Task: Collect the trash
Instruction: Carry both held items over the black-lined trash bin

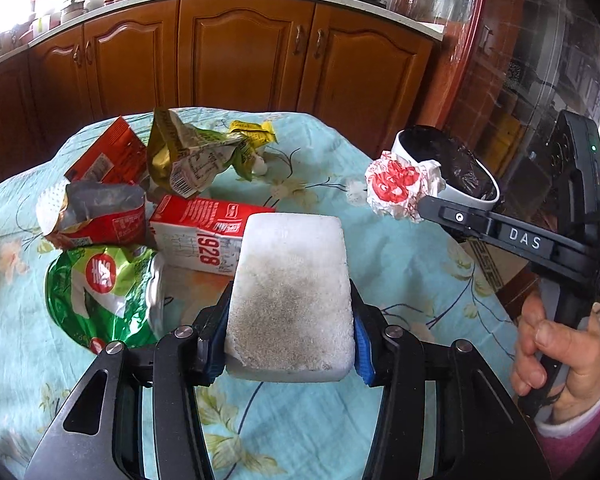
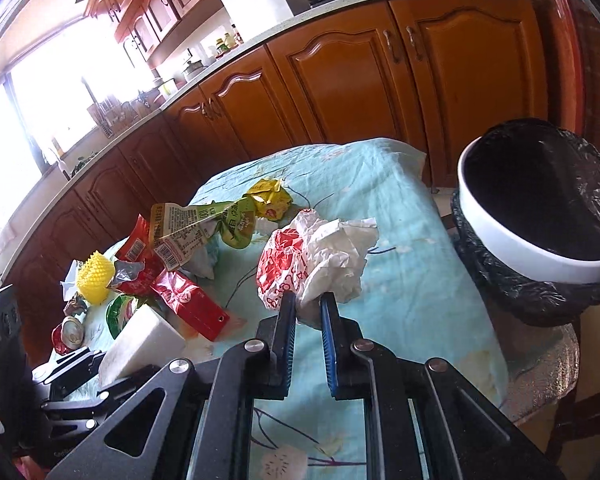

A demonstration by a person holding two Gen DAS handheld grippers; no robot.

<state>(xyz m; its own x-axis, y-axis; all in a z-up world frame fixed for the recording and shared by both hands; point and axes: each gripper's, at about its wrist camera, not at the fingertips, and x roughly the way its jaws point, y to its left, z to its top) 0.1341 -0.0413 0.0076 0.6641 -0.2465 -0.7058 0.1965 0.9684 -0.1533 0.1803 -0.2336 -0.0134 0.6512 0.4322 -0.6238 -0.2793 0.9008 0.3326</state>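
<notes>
The cloth on the bench is pale turquoise with a flower-and-dark-branch print. The sponge between the left hand-held gripper pads is white, speckled grey-brown in the middle; the pads themselves are blue on black. The crumpled wrapper at the tip of the right hand-held gripper is white with red print. Just past that is a white bin with a black liner. Left of the sponge there's a red and white carton and a green bag with a red circle logo. The cabinets are orange-brown wood.
</notes>
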